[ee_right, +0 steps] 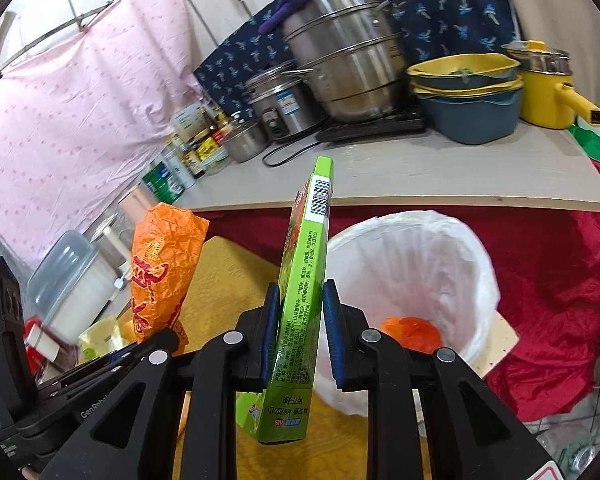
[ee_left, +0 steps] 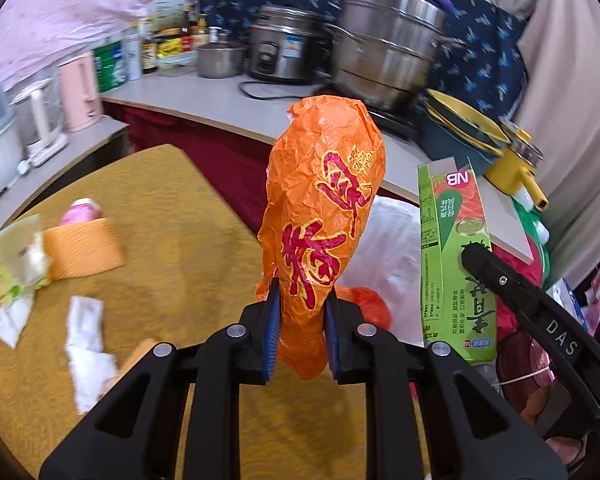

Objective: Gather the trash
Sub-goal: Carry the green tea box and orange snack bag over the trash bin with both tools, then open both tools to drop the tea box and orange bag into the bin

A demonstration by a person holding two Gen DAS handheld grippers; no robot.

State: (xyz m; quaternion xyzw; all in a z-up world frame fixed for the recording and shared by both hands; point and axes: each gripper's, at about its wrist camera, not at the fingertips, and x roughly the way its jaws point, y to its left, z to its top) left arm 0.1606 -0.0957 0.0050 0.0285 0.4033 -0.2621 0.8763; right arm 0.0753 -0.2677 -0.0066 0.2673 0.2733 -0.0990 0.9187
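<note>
Yellow tablecloth (ee_left: 172,240) holds scraps; grey counter (ee_right: 420,176) carries steel pots (ee_right: 348,68).

"NB" on green carton (ee_left: 452,264), "DAS" on right tool (ee_left: 476,258)

Two tools, the left one (ee_left: 300,320) gripping one orange wrapper (ee_left: 324,216) and the right one (ee_right: 298,324) one green carton (ee_right: 306,280), near one white-lined bin (ee_right: 416,268), two steel pots (ee_right: 344,64) and one yellow saucepan (ee_right: 548,88).
</note>
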